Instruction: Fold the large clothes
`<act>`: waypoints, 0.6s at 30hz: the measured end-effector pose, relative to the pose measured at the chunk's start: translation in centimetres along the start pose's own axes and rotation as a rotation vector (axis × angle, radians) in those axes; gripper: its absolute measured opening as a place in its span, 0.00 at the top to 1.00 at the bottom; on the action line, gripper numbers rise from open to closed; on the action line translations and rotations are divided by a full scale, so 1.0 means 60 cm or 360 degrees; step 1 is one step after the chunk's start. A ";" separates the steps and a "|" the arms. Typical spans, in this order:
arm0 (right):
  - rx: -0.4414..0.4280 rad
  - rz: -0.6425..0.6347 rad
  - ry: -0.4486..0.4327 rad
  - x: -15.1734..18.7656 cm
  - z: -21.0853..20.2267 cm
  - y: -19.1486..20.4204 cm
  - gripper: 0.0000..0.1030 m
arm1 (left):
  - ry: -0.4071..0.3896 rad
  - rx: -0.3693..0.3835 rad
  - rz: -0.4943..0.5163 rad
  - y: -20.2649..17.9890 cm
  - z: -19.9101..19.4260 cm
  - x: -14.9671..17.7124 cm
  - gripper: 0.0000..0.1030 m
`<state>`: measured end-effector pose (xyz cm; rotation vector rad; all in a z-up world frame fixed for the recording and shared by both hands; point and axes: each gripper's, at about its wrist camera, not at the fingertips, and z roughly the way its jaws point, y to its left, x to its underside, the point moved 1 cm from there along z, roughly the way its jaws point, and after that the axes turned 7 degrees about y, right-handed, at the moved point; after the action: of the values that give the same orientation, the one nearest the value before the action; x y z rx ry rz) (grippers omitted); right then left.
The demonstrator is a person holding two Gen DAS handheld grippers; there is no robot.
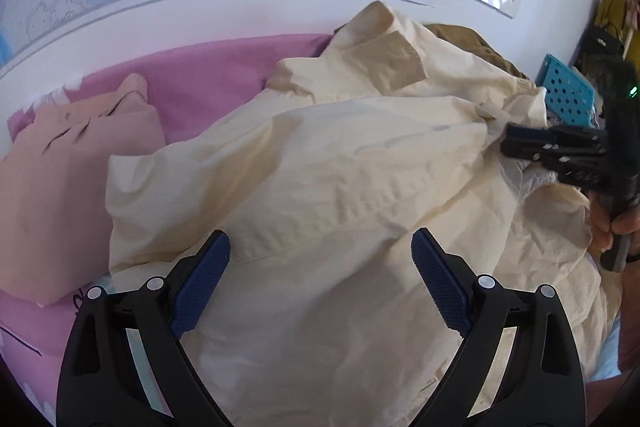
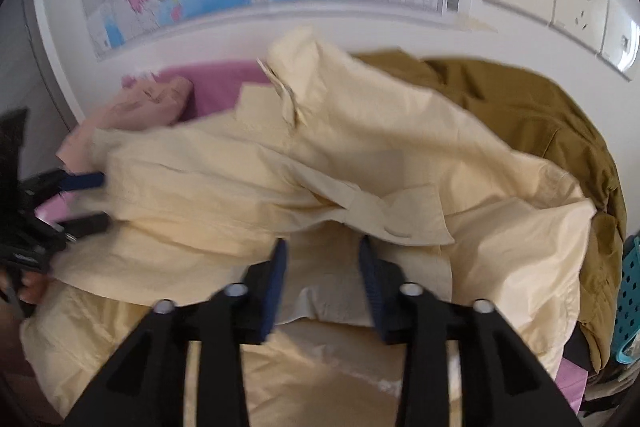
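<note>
Now your right gripper [image 2: 322,247] sits nearer cream shirt [image 1: 340,163] cuff flap, just beyond its half-apart fingers, unclamped; left gripper [image 1: 320,247] fingers wide apart over shirt body; collar toward wall.

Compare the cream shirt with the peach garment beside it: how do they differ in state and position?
The cream shirt lies spread out and rumpled, collar toward the wall; the peach garment is already folded into a compact block. The cream shirt sits between the two hand-held grippers; the peach garment rests off to the side, with the cream shirt's edge lying over it. Both lie on the pink sheet.
</note>
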<state>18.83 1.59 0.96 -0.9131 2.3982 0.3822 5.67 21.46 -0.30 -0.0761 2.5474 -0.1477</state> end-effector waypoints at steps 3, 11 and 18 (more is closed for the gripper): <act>-0.0010 -0.0016 -0.0052 -0.005 -0.015 0.003 0.63 | 0.0005 -0.0009 0.0029 -0.010 0.005 -0.001 0.12; 0.0068 0.0029 0.0117 -0.008 0.052 -0.021 0.70 | 0.0037 -0.0005 0.0017 -0.014 0.020 -0.002 0.12; 0.0068 0.0082 0.0203 -0.001 0.088 -0.040 0.70 | 0.0132 -0.0054 -0.0032 -0.002 0.052 0.002 0.12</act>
<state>22.55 2.18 -3.46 -0.8820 2.5399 0.2992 7.31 21.04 -2.95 -0.1112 2.6326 -0.1180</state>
